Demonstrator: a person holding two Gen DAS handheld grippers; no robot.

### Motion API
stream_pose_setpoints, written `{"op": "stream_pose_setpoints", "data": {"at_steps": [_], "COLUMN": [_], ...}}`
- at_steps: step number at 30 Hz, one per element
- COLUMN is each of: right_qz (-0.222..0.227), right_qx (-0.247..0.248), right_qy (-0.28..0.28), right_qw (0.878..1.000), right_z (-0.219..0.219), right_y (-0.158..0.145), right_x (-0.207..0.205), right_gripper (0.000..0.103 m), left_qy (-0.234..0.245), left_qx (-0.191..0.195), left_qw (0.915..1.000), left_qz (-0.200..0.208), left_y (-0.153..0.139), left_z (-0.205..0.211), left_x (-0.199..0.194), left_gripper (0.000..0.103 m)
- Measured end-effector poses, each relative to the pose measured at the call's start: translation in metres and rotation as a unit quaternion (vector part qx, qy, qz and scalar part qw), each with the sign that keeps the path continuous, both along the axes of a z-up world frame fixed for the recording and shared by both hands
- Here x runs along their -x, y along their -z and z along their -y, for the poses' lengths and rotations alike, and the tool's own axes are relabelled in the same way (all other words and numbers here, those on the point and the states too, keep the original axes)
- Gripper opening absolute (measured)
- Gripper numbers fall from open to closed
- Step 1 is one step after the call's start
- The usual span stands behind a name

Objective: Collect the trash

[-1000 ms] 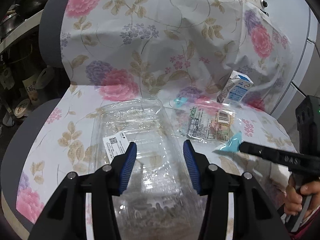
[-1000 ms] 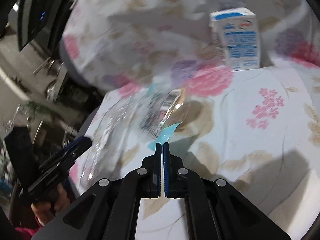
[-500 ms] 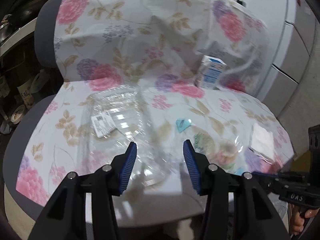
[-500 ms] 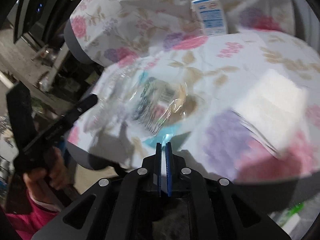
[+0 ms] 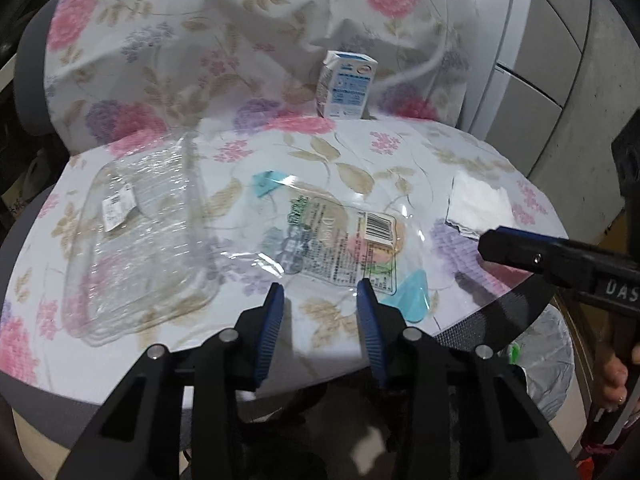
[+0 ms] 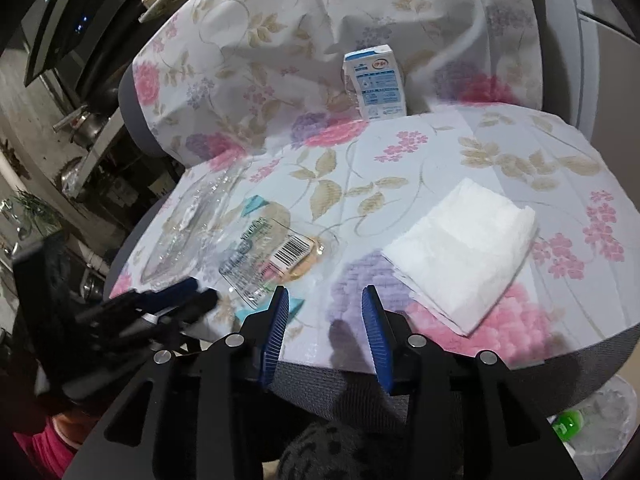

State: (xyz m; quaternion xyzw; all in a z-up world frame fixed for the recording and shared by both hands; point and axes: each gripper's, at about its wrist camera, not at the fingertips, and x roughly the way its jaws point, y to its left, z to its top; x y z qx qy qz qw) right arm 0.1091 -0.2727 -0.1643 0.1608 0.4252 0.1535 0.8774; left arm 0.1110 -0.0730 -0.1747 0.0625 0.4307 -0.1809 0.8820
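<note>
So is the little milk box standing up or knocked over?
Standing up. The milk box sits on its base with its top upward, against the flowered chair back.

A chair seat draped in a floral-printed cloth [image 5: 344, 168] fills the view. On it, the flat clear printed wrapper with a barcode [image 5: 344, 248] lies near the front edge. To the left of the wrapper sits a crumpled clear plastic tray with a white label [image 5: 136, 236]; to its right lies a folded white paper napkin [image 5: 478, 202]; behind it, against the backrest, stands a small white-and-blue drink carton [image 5: 347, 84]. The left gripper [image 5: 320, 304] hangs just in front of the wrapper, its blue-padded jaws apart with nothing between them, having just been closing. The right gripper's black finger [image 5: 560, 260] reaches in right of the wrapper, near the napkin.
</note>
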Motion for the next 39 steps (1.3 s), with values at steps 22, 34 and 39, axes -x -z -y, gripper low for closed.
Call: {"op": "stream_pose_setpoints", "data": {"at_steps": [22,34,39], "right_qz": [-0.011,-0.05,-0.045], "right_qx": [0.003,-0.055,-0.065], "right_qy": [0.094,0.128,0.14], "right_qw": [0.995,0.989,0.987], "right_z": [0.026,0.034,0.033], "right_y": [0.008,0.032,0.033], "right_x": [-0.02,0.027,0.027], "right_gripper": [0.002,0.004,0.004], "left_qy": [0.013,0.054,0.06], "left_qx": [0.056,0.078,0.073], "left_qw": [0.9978,0.9925,0.9922], "left_qz": [-0.033,-0.077,-0.082], "left_y": [-0.002,0.012,0.019], "left_z": [-0.005,0.022,0.025], "left_x": [-0.005,0.026,0.033], "left_gripper": [0.038,0.045,0.052]}}
